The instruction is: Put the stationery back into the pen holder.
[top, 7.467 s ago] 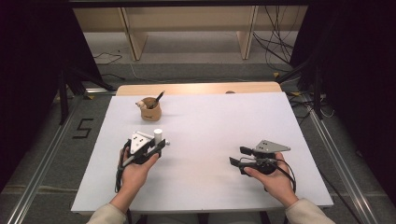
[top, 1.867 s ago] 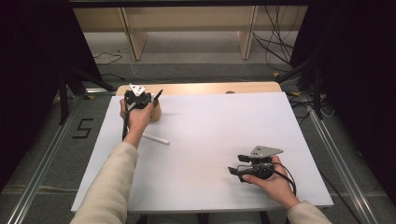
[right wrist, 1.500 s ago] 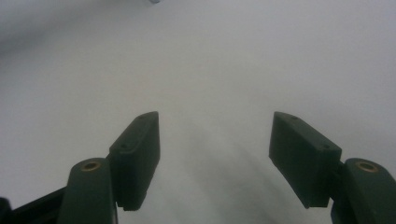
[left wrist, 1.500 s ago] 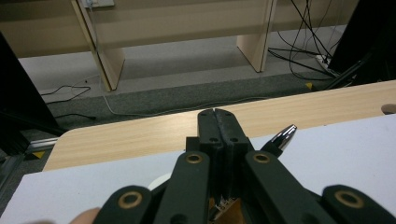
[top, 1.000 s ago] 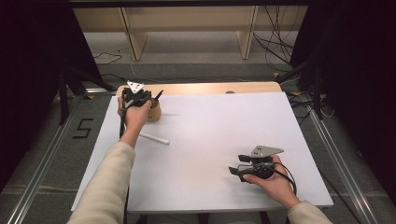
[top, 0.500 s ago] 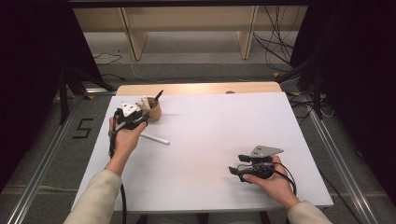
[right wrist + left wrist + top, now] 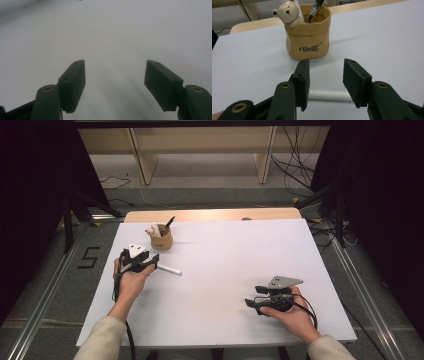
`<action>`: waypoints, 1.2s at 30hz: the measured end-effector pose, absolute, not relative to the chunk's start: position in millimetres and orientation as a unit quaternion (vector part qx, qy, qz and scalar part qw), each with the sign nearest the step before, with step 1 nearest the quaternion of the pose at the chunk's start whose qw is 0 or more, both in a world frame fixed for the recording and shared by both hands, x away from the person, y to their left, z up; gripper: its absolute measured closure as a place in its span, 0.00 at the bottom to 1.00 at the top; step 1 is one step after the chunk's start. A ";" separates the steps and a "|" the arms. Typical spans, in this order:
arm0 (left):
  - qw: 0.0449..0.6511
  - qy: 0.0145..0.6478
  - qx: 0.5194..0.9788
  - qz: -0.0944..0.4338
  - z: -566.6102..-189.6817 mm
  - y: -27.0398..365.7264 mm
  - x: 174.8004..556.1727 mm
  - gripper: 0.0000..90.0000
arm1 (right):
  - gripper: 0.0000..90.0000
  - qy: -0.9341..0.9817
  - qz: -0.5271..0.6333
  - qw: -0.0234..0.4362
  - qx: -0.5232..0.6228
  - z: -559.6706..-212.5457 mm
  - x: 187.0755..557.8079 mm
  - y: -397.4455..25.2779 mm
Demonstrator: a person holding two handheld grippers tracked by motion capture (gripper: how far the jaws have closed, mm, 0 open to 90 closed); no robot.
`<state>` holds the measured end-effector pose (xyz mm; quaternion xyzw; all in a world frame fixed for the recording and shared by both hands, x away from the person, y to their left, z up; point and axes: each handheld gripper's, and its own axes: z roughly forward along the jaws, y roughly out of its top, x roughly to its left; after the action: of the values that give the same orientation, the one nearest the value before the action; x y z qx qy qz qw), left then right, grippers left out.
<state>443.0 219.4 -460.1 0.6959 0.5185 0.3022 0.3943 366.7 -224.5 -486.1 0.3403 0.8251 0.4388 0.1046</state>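
Here, at the left of the table (image 7: 225, 270), my left gripper (image 7: 325, 82) hangs low over the white pen (image 7: 328, 95), its fingers (image 7: 302, 80) spread wide with one on each side of the barrel and neither touching it. The pen lies flat on the white surface, crosswise to the fingers, just in front of the tan pen pot (image 7: 307, 37). That pot stands upright near the far left corner and holds a black pen (image 7: 315, 10) and a bear-topped piece (image 7: 287, 12). I judge the step in hand to be the grasp of the loose pen. The next move calls for lowering a little, centring the barrel between the pads, and closing squarely so it does not roll away. At the right, my right gripper (image 7: 267, 301) rests on bare table, fingers (image 7: 72, 82) wide and holding nothing.
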 end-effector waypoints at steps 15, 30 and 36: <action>0.386 0.520 0.703 0.293 -466.4 222.4 431.6 0.55 | 0.37 0.826 0.439 0.106 0.338 -485.5 366.2 -224.3; 0.375 0.511 0.713 0.299 -465.6 232.2 422.5 0.48 | 0.37 0.825 0.441 0.106 0.337 -485.3 365.9 -224.0; 0.375 0.504 0.720 0.296 -467.4 232.6 415.5 0.46 | 0.37 0.825 0.442 0.106 0.337 -485.3 365.8 -224.3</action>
<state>415.5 232.6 -467.4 0.7199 0.5039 0.2958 0.3747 365.8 -224.3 -485.3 0.3365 0.8247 0.4421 0.1058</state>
